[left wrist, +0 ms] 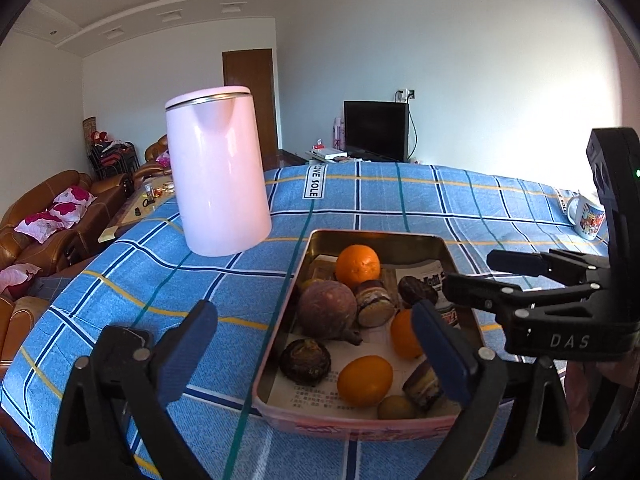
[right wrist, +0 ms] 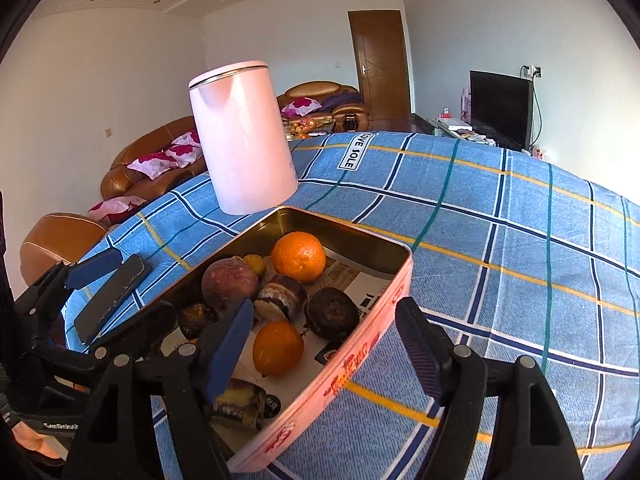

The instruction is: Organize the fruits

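Observation:
A pink metal tin (left wrist: 280, 340) (right wrist: 360, 344) on the blue checked tablecloth holds fruits: a large orange (left wrist: 357, 266) (right wrist: 299, 256), two smaller oranges (left wrist: 365, 380) (right wrist: 278, 348), a purple-brown round fruit (left wrist: 327, 310) (right wrist: 229, 284), dark wrinkled fruits (left wrist: 305, 360) (right wrist: 331, 312) and wrapped snacks (left wrist: 374, 303). My left gripper (left wrist: 316, 356) is open and empty, its jaws straddling the tin's near left wall. My right gripper (right wrist: 324, 348) is open and empty, straddling the tin's near right wall; it also shows in the left wrist view (left wrist: 516, 276).
A tall pink kettle (left wrist: 218, 172) (right wrist: 244, 140) stands behind the tin's left side. A printed mug (left wrist: 586, 216) sits at the far right. A dark phone (right wrist: 114, 298) lies left of the tin. Brown sofas (left wrist: 48, 208) and a TV (left wrist: 376, 130) are beyond the table.

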### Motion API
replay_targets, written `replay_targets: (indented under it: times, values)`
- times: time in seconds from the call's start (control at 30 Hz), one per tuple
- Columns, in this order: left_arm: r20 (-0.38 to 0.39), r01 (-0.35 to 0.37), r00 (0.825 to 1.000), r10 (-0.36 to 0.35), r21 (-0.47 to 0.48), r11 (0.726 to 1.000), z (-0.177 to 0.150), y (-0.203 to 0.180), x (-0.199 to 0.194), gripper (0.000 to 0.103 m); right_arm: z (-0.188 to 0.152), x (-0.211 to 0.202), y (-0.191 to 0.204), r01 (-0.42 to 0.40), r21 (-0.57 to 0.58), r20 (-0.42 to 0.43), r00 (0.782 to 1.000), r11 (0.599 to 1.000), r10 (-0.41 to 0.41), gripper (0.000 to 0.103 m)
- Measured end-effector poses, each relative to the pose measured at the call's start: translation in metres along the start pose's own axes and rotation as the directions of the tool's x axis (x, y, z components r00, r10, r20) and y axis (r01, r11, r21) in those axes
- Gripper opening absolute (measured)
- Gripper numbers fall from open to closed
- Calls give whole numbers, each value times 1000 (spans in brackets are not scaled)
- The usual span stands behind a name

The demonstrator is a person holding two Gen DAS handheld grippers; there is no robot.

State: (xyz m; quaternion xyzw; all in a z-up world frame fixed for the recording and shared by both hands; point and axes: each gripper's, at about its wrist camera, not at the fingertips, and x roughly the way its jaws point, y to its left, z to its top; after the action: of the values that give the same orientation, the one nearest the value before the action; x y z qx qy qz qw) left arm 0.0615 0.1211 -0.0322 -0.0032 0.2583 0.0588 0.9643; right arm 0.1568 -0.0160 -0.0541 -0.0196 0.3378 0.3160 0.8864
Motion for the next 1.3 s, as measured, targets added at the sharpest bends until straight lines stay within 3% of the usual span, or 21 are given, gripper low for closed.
replay_targets:
  times: [0.27, 0.6, 1.3]
  values:
    - [76, 9, 997, -9, -7, 1000, -5, -12, -28, 101, -18, -42, -11, 16, 35, 68, 998, 999, -18, 76]
    - [116, 47, 992, -44, -20, 999, -10, -25, -44, 102, -40, -83, -9, 52, 36, 143, 988, 998, -57, 80]
    - [110, 106, 988, -106, 12, 994, -17, -46, -66, 102, -65, -133, 0, 128, 21, 219, 967, 992, -130, 80]
